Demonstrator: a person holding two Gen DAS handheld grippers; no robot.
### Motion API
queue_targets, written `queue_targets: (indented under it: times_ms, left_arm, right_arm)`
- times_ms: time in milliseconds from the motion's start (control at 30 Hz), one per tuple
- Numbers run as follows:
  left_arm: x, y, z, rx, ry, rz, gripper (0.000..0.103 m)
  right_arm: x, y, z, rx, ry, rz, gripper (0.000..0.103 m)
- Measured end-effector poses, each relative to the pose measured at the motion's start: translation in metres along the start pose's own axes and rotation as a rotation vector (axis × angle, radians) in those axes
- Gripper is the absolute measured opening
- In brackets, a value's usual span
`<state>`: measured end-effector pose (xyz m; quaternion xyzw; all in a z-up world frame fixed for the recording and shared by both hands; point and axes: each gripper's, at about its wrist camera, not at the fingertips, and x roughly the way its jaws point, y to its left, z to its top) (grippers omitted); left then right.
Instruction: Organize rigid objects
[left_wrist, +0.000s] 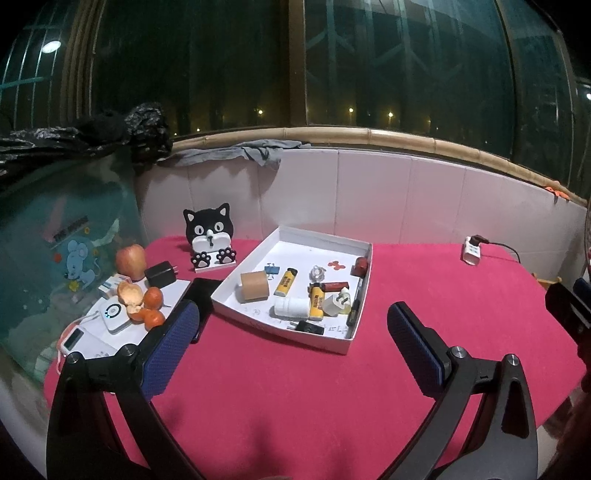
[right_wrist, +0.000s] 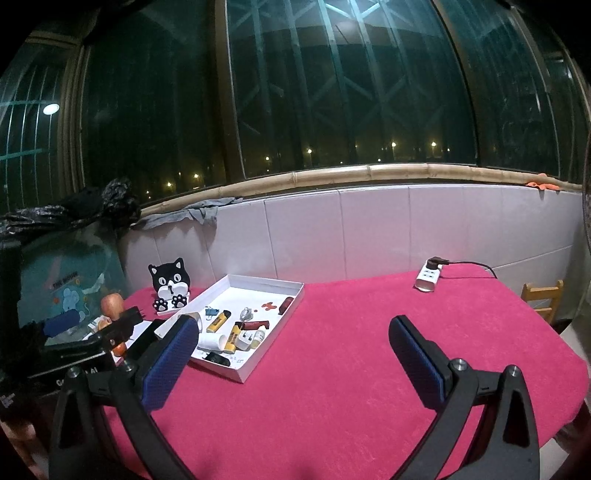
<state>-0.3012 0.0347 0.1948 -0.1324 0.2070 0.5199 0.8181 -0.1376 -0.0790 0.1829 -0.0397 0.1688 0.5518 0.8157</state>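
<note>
Rigid odds and ends sit gathered in a shallow white cardboard tray (left_wrist: 364, 266) on the desk (left_wrist: 424, 295), which is draped in a matte magenta cloth. Inside the tray lie a short brown cardboard roll (left_wrist: 254, 286), a blue binder clip (left_wrist: 272, 270), a yellow plastic lighter (left_wrist: 285, 282), a second yellow lighter (left_wrist: 316, 303), a white cylindrical bottle (left_wrist: 291, 308) on its side, a white plug adapter (left_wrist: 339, 302), a dark red block (left_wrist: 361, 266) against the far right wall, and a small black piece (left_wrist: 309, 327) near the front wall.

The left gripper (left_wrist: 291, 343) hangs over the near edge of the desk with its blue, knurled rubber fingers (left_wrist: 173, 347) spread wide and empty; the tray lies ahead of them, between the two tips and apart from both. The right gripper (right_wrist: 291, 350) also stands wide apart with nothing held, over bare cloth, and the tray sits ahead and to its left, just past the left finger.

Toward the desk's left edge are a black-and-white cat-shaped stand (left_wrist: 209, 236), a smooth red apple (left_wrist: 130, 261), a black charger cube (left_wrist: 161, 274), mandarins (left_wrist: 152, 308) with curled peel, and a white rounded device (left_wrist: 115, 314). A white power strip (left_wrist: 472, 250) with a black plug lies at the far right corner.
</note>
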Motion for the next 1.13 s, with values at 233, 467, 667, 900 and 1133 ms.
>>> queue_targets:
  times_ms: [233,467,667,900,1133]
  left_arm:
    - [-0.0020,0.0004,0.0011,-0.009,-0.004,0.008,0.103]
    - [-0.0010,0.0015,0.0008,-0.008,0.007,0.006,0.103]
    - [0.0006,0.0010,0.0011,-0.008,0.011,0.004,0.103]
    - [0.0028,0.0010,-0.0001,-0.011,0.017,-0.004,0.103]
    - [0.0059,-0.0008,-0.0023,-0.004,0.020,-0.017,0.103]
  right_arm:
    - [-0.0023,-0.0067,-0.0018,0.024,0.001,-0.009,0.103]
    - [-0.0038,-0.0057,-0.0031,0.028,0.003,-0.011,0.103]
    - [-0.0033,-0.0061,-0.0044,0.026,0.008,-0.011,0.103]
    - [-0.0022,-0.0066,-0.0059,0.028,0.012,-0.011,0.103]
    - [-0.0003,-0.0070,-0.0083,0.033,0.021,-0.013,0.103]
